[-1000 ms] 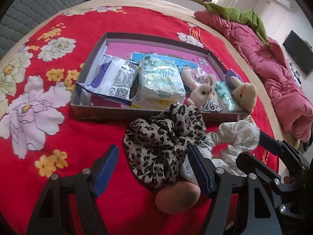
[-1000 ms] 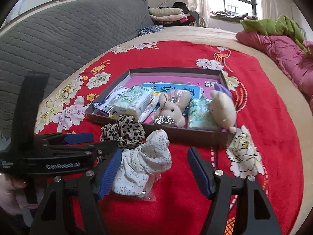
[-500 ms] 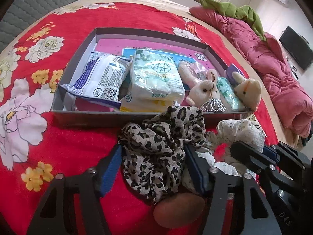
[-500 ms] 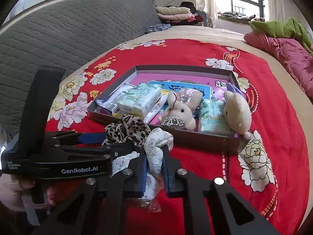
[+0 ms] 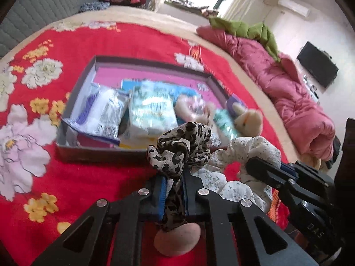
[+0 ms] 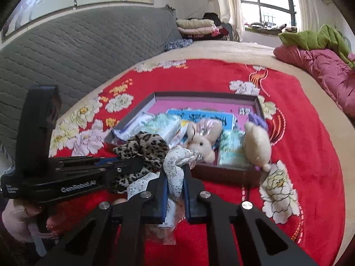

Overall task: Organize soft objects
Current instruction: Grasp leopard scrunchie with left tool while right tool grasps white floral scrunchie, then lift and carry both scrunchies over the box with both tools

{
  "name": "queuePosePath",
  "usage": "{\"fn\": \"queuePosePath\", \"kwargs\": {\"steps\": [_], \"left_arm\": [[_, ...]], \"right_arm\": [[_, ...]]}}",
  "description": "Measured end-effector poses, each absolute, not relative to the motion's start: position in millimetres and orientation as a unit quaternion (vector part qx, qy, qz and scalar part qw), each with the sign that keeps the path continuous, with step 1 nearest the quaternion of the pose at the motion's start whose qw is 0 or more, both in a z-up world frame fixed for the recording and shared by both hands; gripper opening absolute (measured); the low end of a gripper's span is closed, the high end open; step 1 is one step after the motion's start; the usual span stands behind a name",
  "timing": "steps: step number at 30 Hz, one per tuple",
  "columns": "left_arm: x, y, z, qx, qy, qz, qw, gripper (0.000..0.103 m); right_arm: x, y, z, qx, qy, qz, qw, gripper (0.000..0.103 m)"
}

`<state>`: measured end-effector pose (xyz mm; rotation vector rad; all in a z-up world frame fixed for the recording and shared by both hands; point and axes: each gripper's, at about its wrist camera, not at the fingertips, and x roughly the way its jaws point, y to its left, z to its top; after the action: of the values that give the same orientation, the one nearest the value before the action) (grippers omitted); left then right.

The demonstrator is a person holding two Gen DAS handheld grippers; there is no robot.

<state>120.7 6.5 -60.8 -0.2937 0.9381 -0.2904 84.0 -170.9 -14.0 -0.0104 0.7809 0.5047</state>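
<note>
Nearest each lens, both tools are clamping fabric. The left gripper (image 5: 174,190) is pinching the leopard-print fabric scrunchie (image 5: 179,148) between its blue pads, the cloth bunching above the fingertips and trailing down behind them. Just beside it, the right gripper (image 6: 175,190) is squeezing the white floral fabric scrunchie (image 6: 177,164) in the same way, with a crinkled clear plastic wrapper (image 6: 168,237) hanging below the pads. The two scrunchies are touching each other, hovering over the red floral blanket (image 5: 88,188) just in front of the near wall of the shallow dark cardboard tray (image 5: 93,153).

The step in hand looks like the pick-up — both grips appear made, and neither piece is yet inside the tray. Beyond the wall, the tray is already holding a white-and-purple plastic packet (image 5: 99,113), a pale green tissue pack (image 5: 153,115), a cream plush rabbit (image 6: 202,141) and a beige plush bear (image 6: 257,144) leaning against the right end.

The next move probably calls for carrying both scrunchies forward over the near wall and letting go in a free spot — room is looking scarce along the front, while the pink floor at the back is lying bare. Whether the wrapper is caught in the right grip cannot be told.
</note>
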Motion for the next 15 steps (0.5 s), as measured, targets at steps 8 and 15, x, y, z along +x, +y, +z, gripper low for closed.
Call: {"fn": "queuePosePath", "kwargs": {"steps": [8, 15], "left_arm": [[112, 21, -19, -0.152, 0.406, -0.129, 0.892, 0.012], [110, 38, 0, -0.146, 0.383, -0.096, 0.907, 0.012]], "right_arm": [[85, -178, 12, 0.007, 0.346, 0.238, 0.908, 0.012], [92, -182, 30, 0.016, 0.318, 0.223, 0.921, 0.012]]}}
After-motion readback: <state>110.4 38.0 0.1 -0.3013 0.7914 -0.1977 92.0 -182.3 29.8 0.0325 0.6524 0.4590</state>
